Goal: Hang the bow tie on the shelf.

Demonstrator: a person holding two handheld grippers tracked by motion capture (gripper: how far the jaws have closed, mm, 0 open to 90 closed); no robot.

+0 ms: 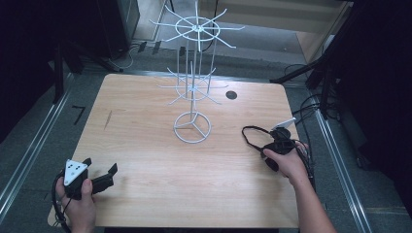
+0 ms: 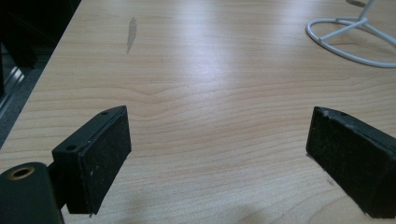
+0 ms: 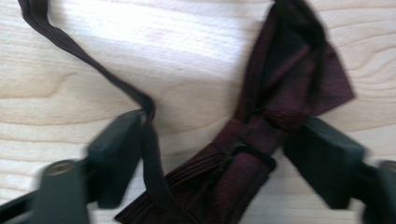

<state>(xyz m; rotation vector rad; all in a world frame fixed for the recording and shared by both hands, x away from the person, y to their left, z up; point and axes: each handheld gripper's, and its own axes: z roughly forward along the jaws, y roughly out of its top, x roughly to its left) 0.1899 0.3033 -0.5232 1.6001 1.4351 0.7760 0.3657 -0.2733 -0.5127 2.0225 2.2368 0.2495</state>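
Pale wooden table (image 1: 145,160), broad bare stretch at centre; white wire display rack (image 1: 193,127) toward the far edge. Dark maroon bow tie with thin strap (image 3: 261,135) lies by the right edge, between the right gripper (image 3: 219,149) jaws, which are apart, no pad pressing. Left gripper (image 2: 217,154) near the front-left corner, jaws wide apart.

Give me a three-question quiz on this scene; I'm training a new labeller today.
1. True or false: the left gripper holds the bow tie.
2. What lies between the right gripper's jaws? A) bow tie B) cup C) pen
3. What white wire thing stands mid-table?

Key: 1 false, its jaws are open over bare wood. 2 A, with the pads not yet pressing. 3 the rack.
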